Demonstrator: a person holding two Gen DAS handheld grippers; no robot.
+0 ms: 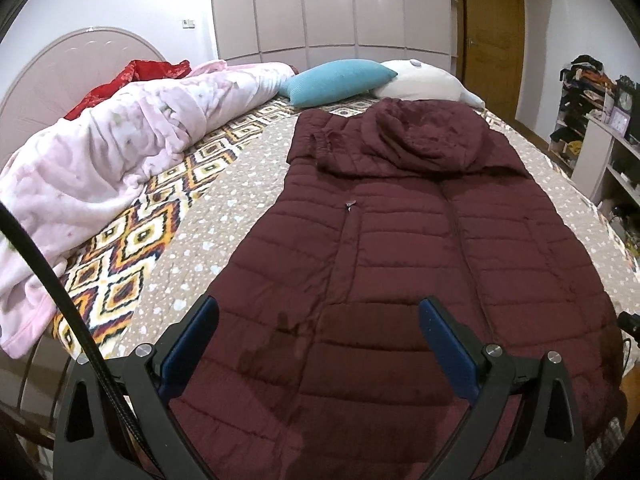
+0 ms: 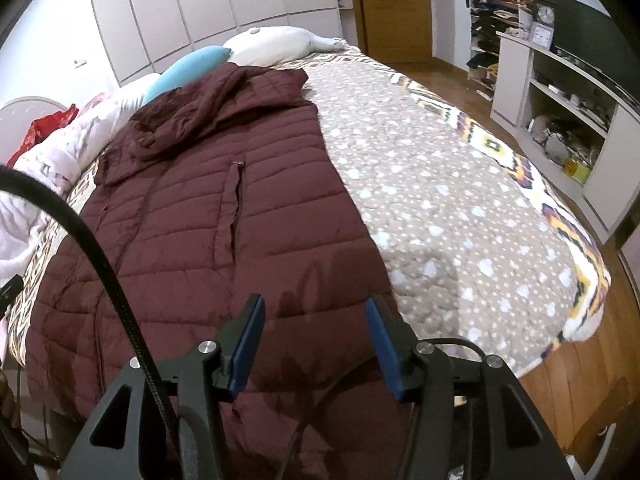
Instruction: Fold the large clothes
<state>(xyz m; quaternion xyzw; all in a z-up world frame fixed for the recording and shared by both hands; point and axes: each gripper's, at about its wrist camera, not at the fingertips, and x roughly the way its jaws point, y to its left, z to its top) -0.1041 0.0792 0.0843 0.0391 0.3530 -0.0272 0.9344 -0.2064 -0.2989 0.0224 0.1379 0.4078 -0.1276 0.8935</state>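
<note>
- The left gripper [image 1: 318, 320] has its blue-padded fingers wide apart, holding nothing, pointing down over the hem.
- The right gripper [image 2: 316, 318] is half open and empty, tilted downward.
- The maroon quilted hooded jacket [image 1: 400, 232] lies flat on the dotted bedspread [image 2: 440, 184], hood at 12 o'clock.

Jacket [image 1: 400, 240] flat on the bed [image 1: 240, 208]; pillows [image 1: 340, 80] behind; blanket [image 1: 120, 140] to its left

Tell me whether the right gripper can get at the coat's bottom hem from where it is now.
Probably yes. The right gripper hangs open just above the coat near its lower edge, jaws empty, with nothing between them and the fabric.
</note>
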